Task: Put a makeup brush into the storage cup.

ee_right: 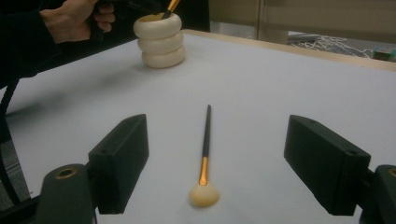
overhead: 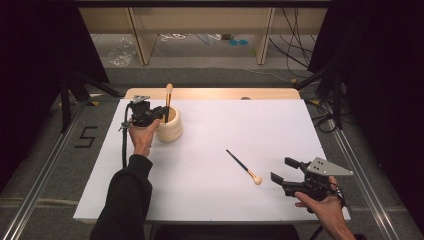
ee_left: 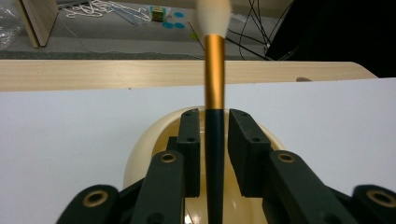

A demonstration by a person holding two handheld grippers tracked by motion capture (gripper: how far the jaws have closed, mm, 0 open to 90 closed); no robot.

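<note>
Landmark: cream ribbed round holder pot (overhead: 169, 126), sitting at the far-left part of the white table sheet (overhead: 280, 125).

Left gripper (overhead: 150, 116) is right at the pot's left rim, held by the left hand (overhead: 142, 137). In the left gripper view (ee_left: 214, 126) its jaws straddle the dark handle of a makeup brush with gold ferrule and pale bristles (ee_left: 214, 93), which stands upright in the pot (ee_left: 140, 154), bristles up. There's a slim gap on each side of the handle, so the jaws look nearly closed but not clamping; can't tell for sure if either pad touches.

A second brush, thin black handle, gold band, cream bristle head (overhead: 244, 168), lies flat on the sheet, well right of the pot and nearer the person, head toward the near-right.

Right gripper (overhead: 286, 172) is just beyond that brush's head, farther from the pot, held by the right hand (overhead: 325, 205). Jaws spread wide, nothing in them; in the right gripper view the brush (ee_right: 204, 154) lies between them on the sheet, untouched, bristles closest.
</note>
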